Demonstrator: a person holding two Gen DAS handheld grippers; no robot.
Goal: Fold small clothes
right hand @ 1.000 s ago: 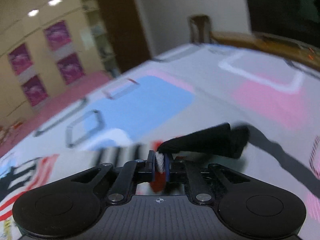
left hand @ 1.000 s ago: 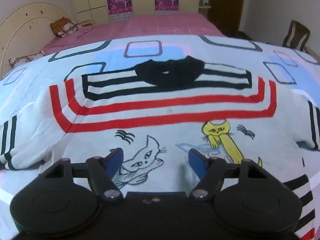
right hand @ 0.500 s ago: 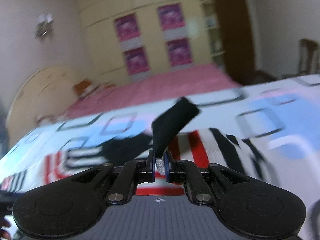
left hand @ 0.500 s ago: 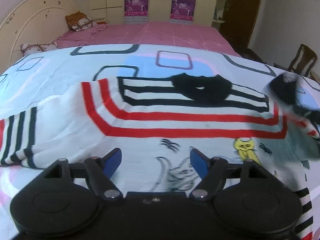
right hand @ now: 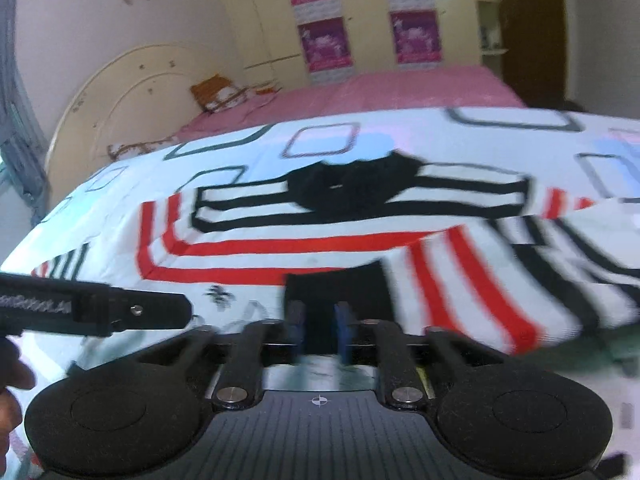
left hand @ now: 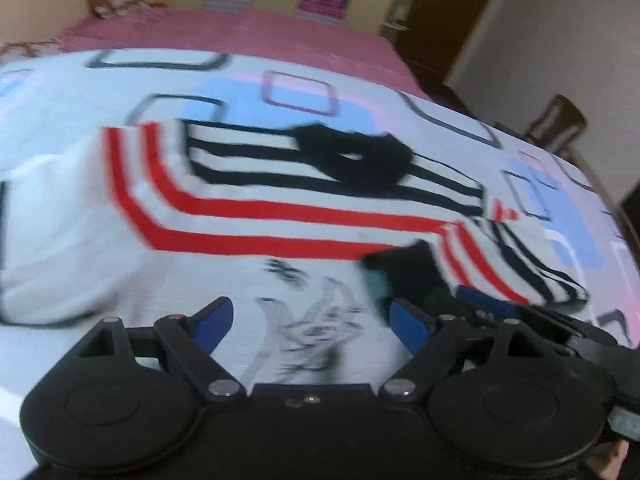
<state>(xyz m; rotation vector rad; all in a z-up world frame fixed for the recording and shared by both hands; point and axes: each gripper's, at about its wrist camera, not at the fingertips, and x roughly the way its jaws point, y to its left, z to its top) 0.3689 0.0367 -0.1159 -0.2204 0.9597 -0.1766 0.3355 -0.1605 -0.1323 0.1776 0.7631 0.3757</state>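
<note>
A small white sweater (left hand: 248,216) with red and black stripes, a black collar (left hand: 356,160) and cat prints lies flat on the bed; it also shows in the right wrist view (right hand: 280,240). Its right sleeve (left hand: 500,264) is folded inward over the body, black cuff (left hand: 412,268) toward the middle. My left gripper (left hand: 308,320) is open and empty above the cat print. My right gripper (right hand: 320,328) has its jaws slightly apart, with the black cuff (right hand: 340,288) just ahead of them. The left gripper also shows at the left of the right wrist view (right hand: 120,312).
The sweater lies on a white bedspread (left hand: 72,92) with blue, pink and square patterns. A pink bed (right hand: 380,92) with a cream headboard (right hand: 120,96) stands behind. A wooden chair (left hand: 560,120) and a dark door (right hand: 528,28) are at the right.
My right gripper carried the sleeve cuff leftward over the sweater body, laid it down, and its jaws have parted. The left gripper shifted slightly and stayed open.
</note>
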